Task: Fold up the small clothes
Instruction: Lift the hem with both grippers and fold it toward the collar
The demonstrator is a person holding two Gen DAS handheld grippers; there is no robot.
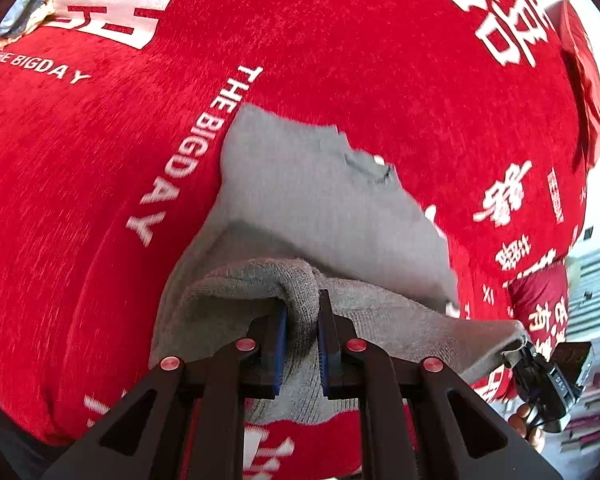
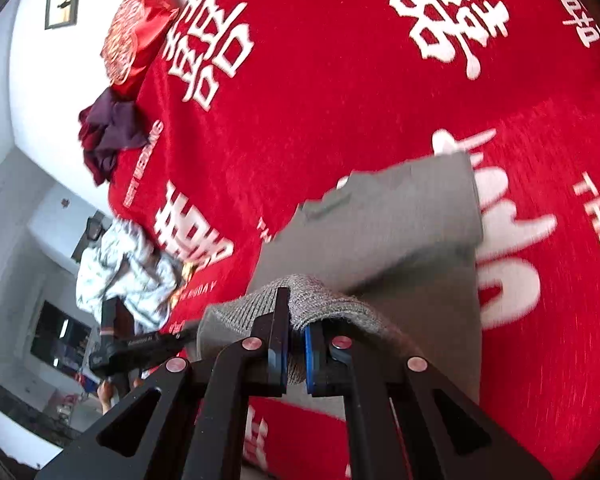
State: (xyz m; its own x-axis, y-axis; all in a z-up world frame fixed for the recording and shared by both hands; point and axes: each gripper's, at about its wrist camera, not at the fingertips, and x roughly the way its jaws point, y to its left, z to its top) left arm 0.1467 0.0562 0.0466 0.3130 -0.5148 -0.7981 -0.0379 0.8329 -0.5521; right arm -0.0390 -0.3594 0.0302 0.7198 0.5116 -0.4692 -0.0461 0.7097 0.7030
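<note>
I have the grey knit garment (image 1: 324, 208) pinched along its near edge with both tools, lifted a little above the red bedspread (image 1: 100, 200) while the far part trails down onto it. My left gripper (image 1: 302, 320) is pressed together on a bunched ridge of the knit, and my right gripper (image 2: 296, 328) is clamped on the same edge further along; in the left view its tip shows at the garment's right corner.

The risk I see is in the grips. Each one holds only a narrow roll of thick, stretchy fabric, so a quick swing could pull the knit out of one pair of pads, and the edge would drop crooked. The span between my two tools sags, and if I lay it down slack the fold will come out wrinkled or off-line with the far hem. The plush spread may also drag on the trailing part and skew it.

Beyond the garment, toward the far side of the spread, lie a dark maroon heap of clothes (image 2: 108, 132), a pale patterned bundle (image 2: 128, 272) and a red embroidered cushion (image 2: 136, 28).

The spread is printed with large white double-happiness characters and the words "THE BIGDAY" (image 1: 192, 152); smaller print elsewhere is too blurred to read.
</note>
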